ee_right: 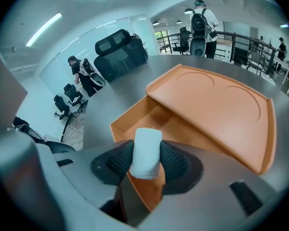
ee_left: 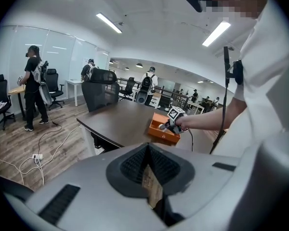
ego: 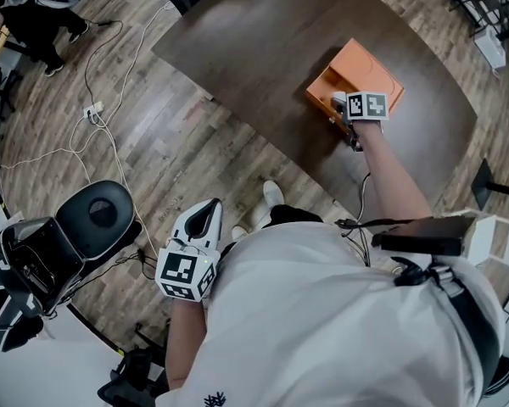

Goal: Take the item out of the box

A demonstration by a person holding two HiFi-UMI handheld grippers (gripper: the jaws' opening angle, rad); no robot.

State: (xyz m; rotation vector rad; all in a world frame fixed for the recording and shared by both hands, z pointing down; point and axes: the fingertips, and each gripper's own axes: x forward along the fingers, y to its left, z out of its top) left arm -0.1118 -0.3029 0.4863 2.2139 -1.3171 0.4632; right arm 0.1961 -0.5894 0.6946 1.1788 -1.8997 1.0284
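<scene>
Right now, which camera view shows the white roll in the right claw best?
The right gripper view: the white roll sits large between the pads of the right claw, over the orange box. The head view shows only a small white bit; the left gripper view, a distant speck.

The lid (ee_right: 212,102) covers most of the box (ee_right: 135,117), leaving only the end nearest the person open from above. That gap is filled by the right gripper (ee_right: 145,163), which has a roll (ee_right: 146,146) pinched between its jaws. The table (ego: 254,49) is bare on all sides of the box, so passage there is free.
</scene>
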